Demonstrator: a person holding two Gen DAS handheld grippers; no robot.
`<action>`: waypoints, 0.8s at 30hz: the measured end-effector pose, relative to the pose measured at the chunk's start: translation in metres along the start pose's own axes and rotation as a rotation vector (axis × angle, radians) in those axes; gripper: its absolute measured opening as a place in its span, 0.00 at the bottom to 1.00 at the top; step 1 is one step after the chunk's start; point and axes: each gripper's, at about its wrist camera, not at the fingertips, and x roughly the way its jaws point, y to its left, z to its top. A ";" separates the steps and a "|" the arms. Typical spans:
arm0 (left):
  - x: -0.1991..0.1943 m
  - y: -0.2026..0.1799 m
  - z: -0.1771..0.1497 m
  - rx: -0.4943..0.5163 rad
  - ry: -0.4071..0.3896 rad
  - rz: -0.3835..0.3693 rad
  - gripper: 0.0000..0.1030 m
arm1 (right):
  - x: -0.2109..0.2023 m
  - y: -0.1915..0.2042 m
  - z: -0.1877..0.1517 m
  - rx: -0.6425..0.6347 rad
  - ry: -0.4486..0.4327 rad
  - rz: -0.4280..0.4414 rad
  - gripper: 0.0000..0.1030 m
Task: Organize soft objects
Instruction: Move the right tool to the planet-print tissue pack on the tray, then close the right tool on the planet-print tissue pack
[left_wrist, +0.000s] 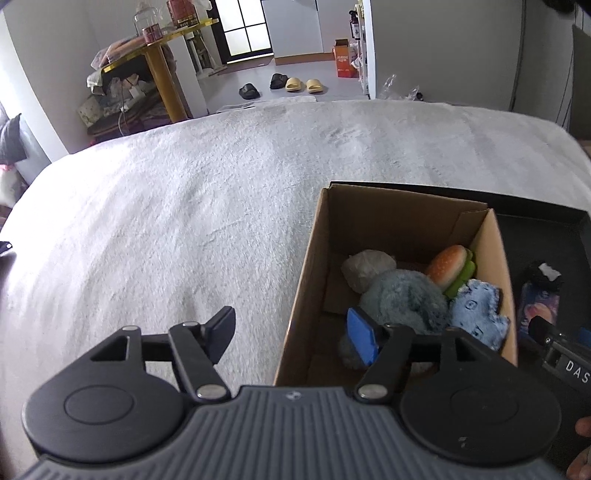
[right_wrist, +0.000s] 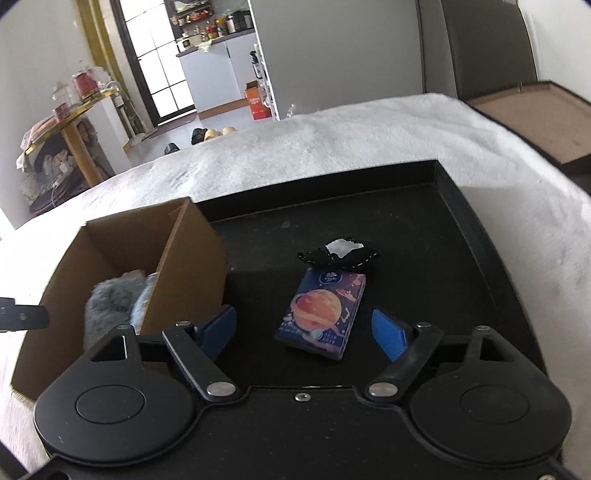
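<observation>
Hanging wide apart and empty, the right tool (right_wrist: 304, 334) sits over the tissue pack (right_wrist: 321, 314); the left tool (left_wrist: 293, 334) is released too, by the box (left_wrist: 491, 243).

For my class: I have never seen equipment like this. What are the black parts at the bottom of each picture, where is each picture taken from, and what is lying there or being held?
No robot here: a person carries a hand-held claw in each hand, with a camera looking along its fingers. One picture comes from the left claw, the other from the right claw. Both claws are open and hold nothing.

On a white fluffy cover stands a cardboard box holding soft things: a toy burger, a blue furry plush, a blue cloth and a grey bundle. Beside it is a black tray with a tissue pack and a small black-and-white item.
</observation>
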 end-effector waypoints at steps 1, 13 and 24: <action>0.003 -0.002 0.002 0.004 0.004 0.012 0.64 | 0.005 -0.001 0.000 0.007 0.007 0.002 0.78; 0.022 -0.027 0.013 0.085 0.025 0.102 0.65 | 0.041 -0.016 -0.006 0.054 0.039 0.017 0.79; 0.025 -0.036 0.015 0.118 0.038 0.163 0.65 | 0.049 -0.003 -0.015 -0.040 0.011 -0.055 0.84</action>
